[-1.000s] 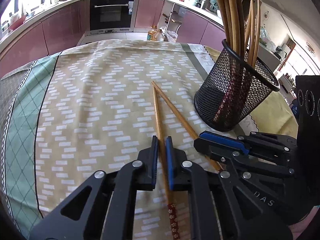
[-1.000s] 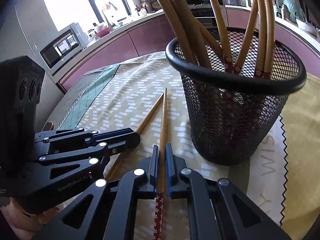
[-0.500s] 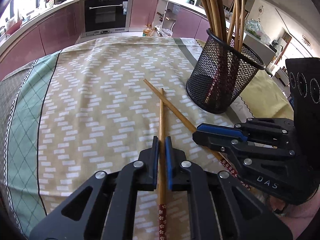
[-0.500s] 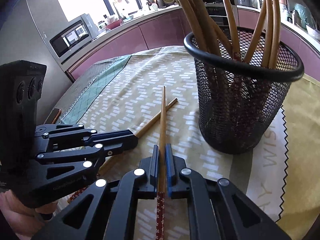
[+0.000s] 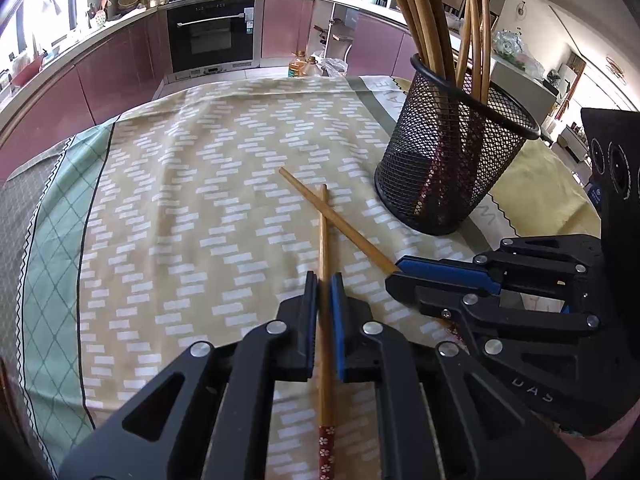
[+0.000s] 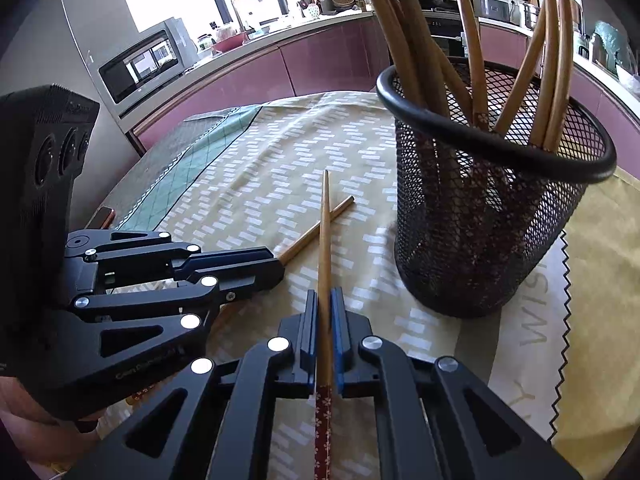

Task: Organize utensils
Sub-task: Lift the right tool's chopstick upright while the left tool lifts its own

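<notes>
In the left wrist view, at the far left edge, the green-bordered tablecloth (image 5: 168, 208) is covering the table and lying bare. Moving toward the centre, the left gripper (image 5: 325, 292) is clamping one chopstick (image 5: 324, 248) between its blue pads, its red flowered end showing at the bottom of the frame and its thin tip pointing up the picture. A second chopstick (image 5: 340, 222) is crossing it from upper left to lower right, running into the right gripper (image 5: 394, 272), which is pinching it shut at the right of the frame. Further right, the black mesh holder (image 5: 452, 152) is standing upright with a bundle of chopsticks already in it.

Compared with a second ago, the two sticks, which were then lying close and meeting near their tips, are now crossing well below the tips, and the holder is sitting further up and to the right. Both sticks appear to be coming up off the cloth, each in its own grip.

In the right wrist view, the left gripper (image 6: 276, 264) is entering from the left, and the right gripper (image 6: 325, 304) at bottom centre is gripping its stick (image 6: 325, 232), with the holder (image 6: 492, 200) looming at right. I judge the pickup done; the drop into the holder is not yet made, and the crossed tips may need untangling first.
</notes>
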`<state>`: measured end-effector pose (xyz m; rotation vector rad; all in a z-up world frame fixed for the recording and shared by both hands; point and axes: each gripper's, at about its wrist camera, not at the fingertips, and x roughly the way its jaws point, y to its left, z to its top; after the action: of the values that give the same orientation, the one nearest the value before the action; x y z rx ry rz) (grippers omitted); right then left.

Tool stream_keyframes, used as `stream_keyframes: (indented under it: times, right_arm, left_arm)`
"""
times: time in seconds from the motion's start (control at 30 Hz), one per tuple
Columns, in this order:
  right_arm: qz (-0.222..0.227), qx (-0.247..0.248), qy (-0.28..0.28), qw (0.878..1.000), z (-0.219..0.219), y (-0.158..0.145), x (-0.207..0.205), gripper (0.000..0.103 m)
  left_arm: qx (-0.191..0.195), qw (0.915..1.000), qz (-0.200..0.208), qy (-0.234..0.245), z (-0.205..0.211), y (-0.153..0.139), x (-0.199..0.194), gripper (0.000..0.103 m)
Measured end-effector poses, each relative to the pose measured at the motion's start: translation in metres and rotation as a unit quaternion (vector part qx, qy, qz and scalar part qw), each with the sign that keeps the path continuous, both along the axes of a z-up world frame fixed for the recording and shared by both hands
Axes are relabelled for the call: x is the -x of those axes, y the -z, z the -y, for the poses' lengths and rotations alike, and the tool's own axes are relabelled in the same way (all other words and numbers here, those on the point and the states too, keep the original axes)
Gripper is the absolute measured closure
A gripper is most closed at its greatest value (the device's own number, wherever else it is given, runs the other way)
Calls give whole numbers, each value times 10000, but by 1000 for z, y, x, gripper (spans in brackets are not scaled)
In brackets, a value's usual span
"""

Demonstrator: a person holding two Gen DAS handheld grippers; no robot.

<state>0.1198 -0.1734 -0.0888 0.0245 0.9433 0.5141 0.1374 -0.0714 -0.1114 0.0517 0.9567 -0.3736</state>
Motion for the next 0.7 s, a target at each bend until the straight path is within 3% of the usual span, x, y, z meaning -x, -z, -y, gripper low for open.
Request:
stream_keyframes:
  times: [0.3, 0.7]
  right_arm:
    - [184, -175, -152, 9996, 4, -14, 11, 97]
    - [576, -481, -270, 9968, 20, -42, 34, 97]
  left_arm:
    - [83, 10000, 28, -4, 1, -4, 9, 96]
    - [453, 9987, 220, 46, -13, -31, 29, 96]
